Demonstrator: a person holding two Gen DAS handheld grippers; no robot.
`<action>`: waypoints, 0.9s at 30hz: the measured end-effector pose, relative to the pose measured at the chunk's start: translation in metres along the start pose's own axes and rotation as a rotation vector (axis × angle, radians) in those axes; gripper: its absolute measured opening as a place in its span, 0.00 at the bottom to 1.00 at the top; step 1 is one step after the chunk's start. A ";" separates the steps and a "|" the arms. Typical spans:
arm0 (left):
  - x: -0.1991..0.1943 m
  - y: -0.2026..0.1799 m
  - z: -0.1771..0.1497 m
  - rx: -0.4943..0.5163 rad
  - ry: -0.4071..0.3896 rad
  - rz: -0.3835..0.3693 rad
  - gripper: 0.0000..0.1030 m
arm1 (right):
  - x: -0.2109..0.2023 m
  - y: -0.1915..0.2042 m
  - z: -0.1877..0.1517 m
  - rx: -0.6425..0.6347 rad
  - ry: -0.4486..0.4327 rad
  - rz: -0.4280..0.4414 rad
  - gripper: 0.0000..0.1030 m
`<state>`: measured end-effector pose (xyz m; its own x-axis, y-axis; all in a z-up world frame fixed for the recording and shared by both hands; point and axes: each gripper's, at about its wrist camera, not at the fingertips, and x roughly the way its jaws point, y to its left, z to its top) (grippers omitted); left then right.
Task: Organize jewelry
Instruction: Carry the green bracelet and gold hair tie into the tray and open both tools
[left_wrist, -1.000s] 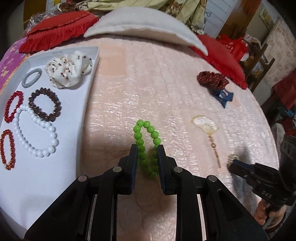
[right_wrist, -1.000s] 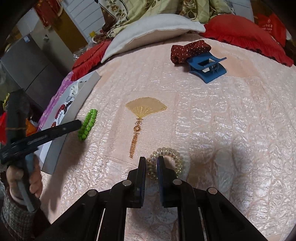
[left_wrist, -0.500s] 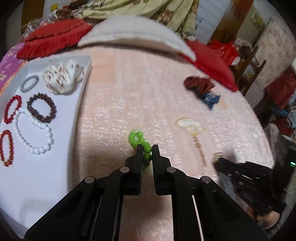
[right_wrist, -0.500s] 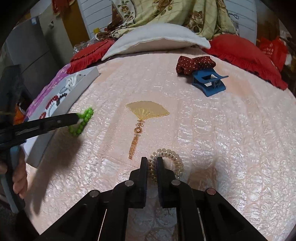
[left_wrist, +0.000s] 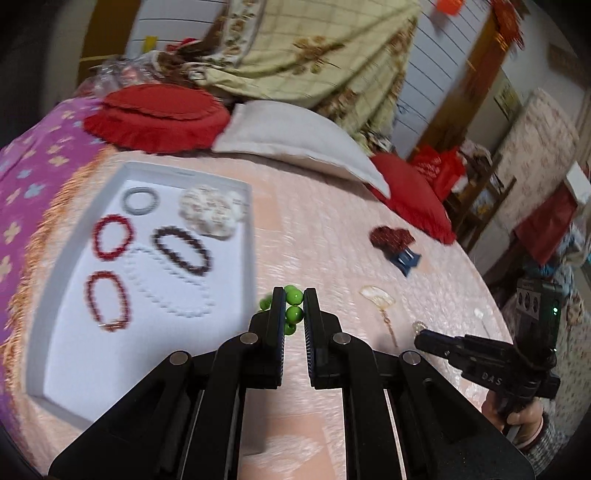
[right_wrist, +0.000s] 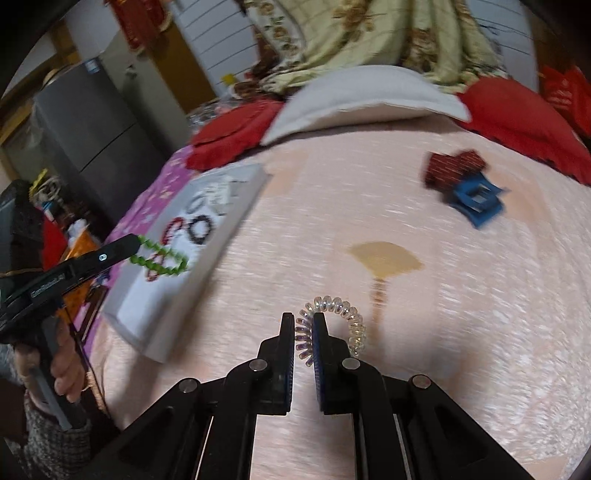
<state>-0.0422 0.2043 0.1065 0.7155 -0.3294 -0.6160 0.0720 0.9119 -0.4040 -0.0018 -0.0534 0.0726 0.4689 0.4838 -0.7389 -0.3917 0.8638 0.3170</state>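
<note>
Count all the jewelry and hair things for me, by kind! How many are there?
Bead bracelets: 5, four in the white tray and a green one in the left tongs.
Hair ties and scrunchies: 4 (grey, white, red, clear coil in the right tongs).
Hair claws: 1, blue.
Fan ornaments: 1.
Total: 11.

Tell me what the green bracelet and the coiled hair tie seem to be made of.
Green bracelet: round, opaque beads with a glossy shine, probably glass or plastic; the look does not settle which.
Hair tie: clear, springy spiral coil with a faint rainbow sheen, most likely soft plastic.
</note>
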 end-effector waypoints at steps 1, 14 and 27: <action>-0.004 0.009 0.001 -0.016 -0.004 0.008 0.08 | 0.002 0.009 0.002 -0.013 0.003 0.011 0.08; -0.001 0.122 -0.013 -0.254 0.038 0.192 0.08 | 0.070 0.145 0.028 -0.225 0.090 0.158 0.08; -0.009 0.152 -0.027 -0.280 0.125 0.380 0.07 | 0.159 0.214 0.017 -0.362 0.239 0.145 0.08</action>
<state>-0.0567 0.3397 0.0323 0.5645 -0.0283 -0.8249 -0.3800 0.8783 -0.2901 0.0021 0.2110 0.0331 0.2096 0.5137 -0.8319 -0.7113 0.6640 0.2308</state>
